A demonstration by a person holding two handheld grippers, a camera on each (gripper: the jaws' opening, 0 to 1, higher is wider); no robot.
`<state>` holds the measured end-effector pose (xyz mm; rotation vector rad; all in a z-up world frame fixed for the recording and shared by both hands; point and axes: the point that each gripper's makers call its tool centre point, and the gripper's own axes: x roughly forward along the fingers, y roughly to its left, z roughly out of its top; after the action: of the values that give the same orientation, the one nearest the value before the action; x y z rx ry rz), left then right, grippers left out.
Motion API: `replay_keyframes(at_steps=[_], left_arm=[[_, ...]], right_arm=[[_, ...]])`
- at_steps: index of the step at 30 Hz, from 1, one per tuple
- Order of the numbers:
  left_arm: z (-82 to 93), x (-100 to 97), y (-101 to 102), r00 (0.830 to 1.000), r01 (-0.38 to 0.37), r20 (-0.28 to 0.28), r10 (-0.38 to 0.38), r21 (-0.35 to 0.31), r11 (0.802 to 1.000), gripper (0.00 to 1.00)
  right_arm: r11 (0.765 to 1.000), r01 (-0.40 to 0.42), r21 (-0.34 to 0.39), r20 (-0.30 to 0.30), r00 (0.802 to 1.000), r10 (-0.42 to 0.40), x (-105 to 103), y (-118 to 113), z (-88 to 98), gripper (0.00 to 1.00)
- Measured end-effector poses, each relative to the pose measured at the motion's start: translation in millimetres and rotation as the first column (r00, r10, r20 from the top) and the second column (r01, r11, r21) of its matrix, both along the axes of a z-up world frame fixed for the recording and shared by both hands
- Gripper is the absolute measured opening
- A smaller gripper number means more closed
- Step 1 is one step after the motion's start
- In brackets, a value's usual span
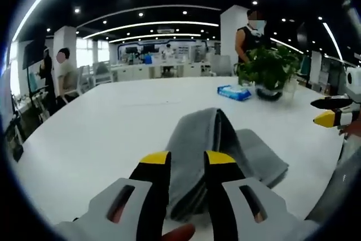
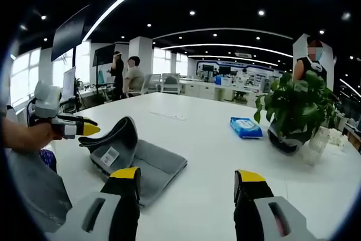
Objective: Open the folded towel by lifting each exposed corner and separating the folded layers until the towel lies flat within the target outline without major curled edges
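Left gripper view: left tongs (image 1: 187,160) closed on the grey towel (image 1: 225,150), yellow tips pinching an upper layer and pulling it up into a ridge. Rest of the towel lies on the white surface (image 1: 113,134), one flat panel spreading out on the plant side of the ridge. Potted plant (image 1: 269,69) stands well beyond the towel; a blue wipes pack (image 1: 234,92) sits just beside the plant, on the towel's side of it. Right tongs (image 1: 331,111) enter at the view's edge past the plant, clear of the towel. A fingertip (image 1: 179,232) shows between the left tongs' bases. Person (image 1: 250,35) stands behind the plant.

Right gripper view: right tongs (image 2: 188,177) wide open, holding nothing, hanging over bare surface (image 2: 197,139) between towel and plant. Towel (image 2: 141,159) lies still partly folded, one layer raised into a curved flap with a white label (image 2: 109,156) on its inner face. Left tongs (image 2: 84,128) sit at the flap's raised edge, held by a hand (image 2: 40,135). Wipes pack (image 2: 246,127) lies near the plant (image 2: 296,108), on the towel's side. Two people (image 2: 127,76) stand far behind the towel.
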<state>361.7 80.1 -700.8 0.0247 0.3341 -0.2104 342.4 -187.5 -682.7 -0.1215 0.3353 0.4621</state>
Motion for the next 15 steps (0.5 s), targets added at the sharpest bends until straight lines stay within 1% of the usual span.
replay_keyframes(at_steps=[2, 3, 4, 5, 7, 11, 12, 14, 15], left_arm=[[-1.1, -0.6, -7.6, 1.0, 0.028, -0.005, -0.028, 0.006, 1.0, 0.26], [-3.1, -1.0, -11.2, 0.999, 0.045, -0.012, -0.045, 0.019, 0.999, 0.27], [-6.0, -0.7, -12.1, 0.998, 0.055, -0.019, -0.054, 0.035, 0.998, 0.27], [-9.6, -0.8, -12.6, 0.998, 0.065, -0.031, -0.063, 0.066, 0.996, 0.28], [-14.1, -1.0, -13.4, 0.996, 0.075, -0.047, -0.071, 0.094, 0.993, 0.29], [-16.3, -2.3, -13.3, 0.996, 0.079, -0.057, -0.072, 0.128, 0.989, 0.29], [-18.2, -2.4, -11.5, 0.996, 0.075, -0.064, -0.067, 0.137, 0.988, 0.29], [-26.3, -4.3, -2.9, 0.994, 0.065, -0.102, -0.045, 0.197, 0.978, 0.27], [-27.0, -3.5, -3.4, 0.994, 0.068, -0.102, -0.048, 0.195, 0.979, 0.28]], right_arm=[[1.0, 0.001, 0.004, 0.0, 1.0, -0.001, 0.1, -0.1, 0.4, 0.67], [1.0, 0.001, 0.003, 0.0, 1.0, -0.001, 0.1, -0.1, 0.4, 0.67], [1.0, 0.001, 0.002, 0.0, 1.0, -0.001, 0.1, -0.2, 0.4, 0.67], [1.0, 0.0, 0.001, 0.0, 1.0, 0.0, 0.2, -0.1, 0.2, 0.67], [1.0, -0.001, 0.001, 0.0, 1.0, 0.001, 0.2, 0.2, 0.1, 0.67], [1.0, -0.002, -0.002, 0.0, 1.0, 0.002, -0.1, 0.1, 0.0, 0.67], [1.0, -0.001, -0.002, 0.0, 1.0, 0.001, -0.1, 0.0, 0.1, 0.67], [1.0, 0.0, -0.002, -0.001, 1.0, 0.0, 0.0, -0.5, -0.2, 0.67], [1.0, 0.001, -0.001, -0.001, 1.0, -0.001, 0.3, -0.4, -0.2, 0.67]])
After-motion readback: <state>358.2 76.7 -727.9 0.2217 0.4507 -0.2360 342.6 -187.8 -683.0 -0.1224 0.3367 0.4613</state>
